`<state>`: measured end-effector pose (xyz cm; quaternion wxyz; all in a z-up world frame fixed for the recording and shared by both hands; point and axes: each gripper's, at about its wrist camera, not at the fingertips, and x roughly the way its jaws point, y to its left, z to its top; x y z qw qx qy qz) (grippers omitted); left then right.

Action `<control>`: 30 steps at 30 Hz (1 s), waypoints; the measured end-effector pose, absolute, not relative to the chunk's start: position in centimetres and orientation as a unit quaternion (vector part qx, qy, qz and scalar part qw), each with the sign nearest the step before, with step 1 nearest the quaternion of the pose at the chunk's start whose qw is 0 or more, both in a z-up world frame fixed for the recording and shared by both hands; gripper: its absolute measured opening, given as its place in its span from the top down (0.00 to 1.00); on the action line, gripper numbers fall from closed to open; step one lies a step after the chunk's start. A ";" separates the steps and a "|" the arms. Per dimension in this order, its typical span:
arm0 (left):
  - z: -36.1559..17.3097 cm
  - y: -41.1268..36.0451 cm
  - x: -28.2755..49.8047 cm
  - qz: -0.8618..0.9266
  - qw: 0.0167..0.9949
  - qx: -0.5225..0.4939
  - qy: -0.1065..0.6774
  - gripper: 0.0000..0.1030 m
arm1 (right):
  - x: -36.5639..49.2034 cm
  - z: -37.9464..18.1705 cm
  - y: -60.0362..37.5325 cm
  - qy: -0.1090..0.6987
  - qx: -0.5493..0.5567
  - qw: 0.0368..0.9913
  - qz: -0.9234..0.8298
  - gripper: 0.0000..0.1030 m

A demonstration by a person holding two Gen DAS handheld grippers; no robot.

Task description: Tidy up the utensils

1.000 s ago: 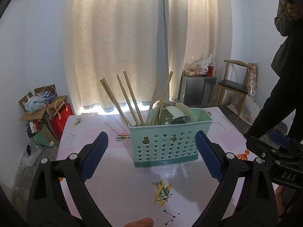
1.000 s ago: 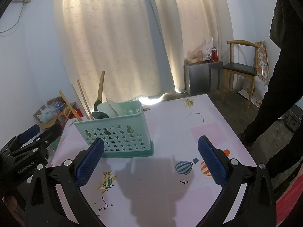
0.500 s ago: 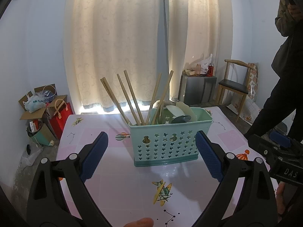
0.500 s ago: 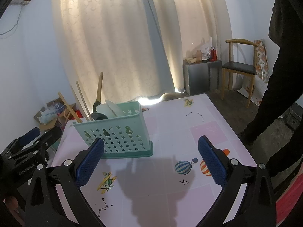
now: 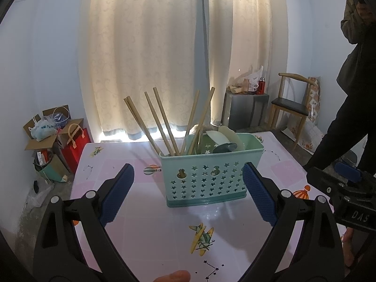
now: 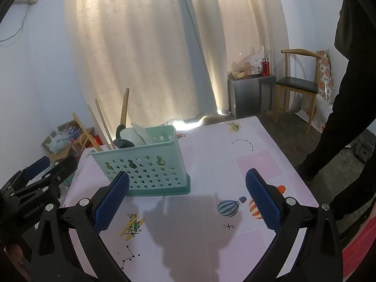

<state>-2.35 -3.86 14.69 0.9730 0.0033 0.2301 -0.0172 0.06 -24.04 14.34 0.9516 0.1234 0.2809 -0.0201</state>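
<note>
A teal plastic caddy [image 5: 206, 178] with star cut-outs stands upright on the pink table [image 5: 150, 230]. Several wooden chopsticks [image 5: 162, 122] lean in its left part, and spoons [image 5: 223, 138] rest in its right part. My left gripper [image 5: 188, 195] is open and empty, hovering in front of the caddy without touching it. In the right wrist view the caddy [image 6: 145, 166] is at the left, with chopsticks [image 6: 101, 127] and spoons [image 6: 134, 136] in it. My right gripper [image 6: 188, 199] is open and empty, just right of and in front of the caddy.
The table [image 6: 235, 164] carries balloon and plane prints. Curtains [image 5: 178, 47] hang behind it. A wooden chair [image 5: 291, 103] and a grey cabinet [image 5: 244, 110] stand at the back right. A person in dark clothes [image 5: 347, 108] stands to the right. Boxes and bags [image 5: 54, 134] lie on the floor at the left.
Both grippers have drifted slightly; the views of the caddy are almost the same. Nothing was taken hold of or let go.
</note>
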 end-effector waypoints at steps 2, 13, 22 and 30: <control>14.6 -3.8 -2.2 -0.017 0.973 0.001 0.231 0.13 | 0.0 14.3 -24.0 0.281 0.123 0.952 -0.020 0.06; 14.5 -3.5 -2.1 -0.016 0.973 -0.005 0.232 0.13 | 0.1 14.2 -23.9 0.282 0.121 0.951 -0.020 0.06; 14.5 -3.6 -2.2 -0.011 0.973 0.000 0.232 0.13 | 0.1 14.4 -23.4 0.279 0.110 0.954 -0.019 0.06; 14.6 -4.0 -2.2 -0.006 0.972 0.005 0.234 0.13 | 0.1 14.2 -23.1 0.279 0.116 0.953 -0.019 0.06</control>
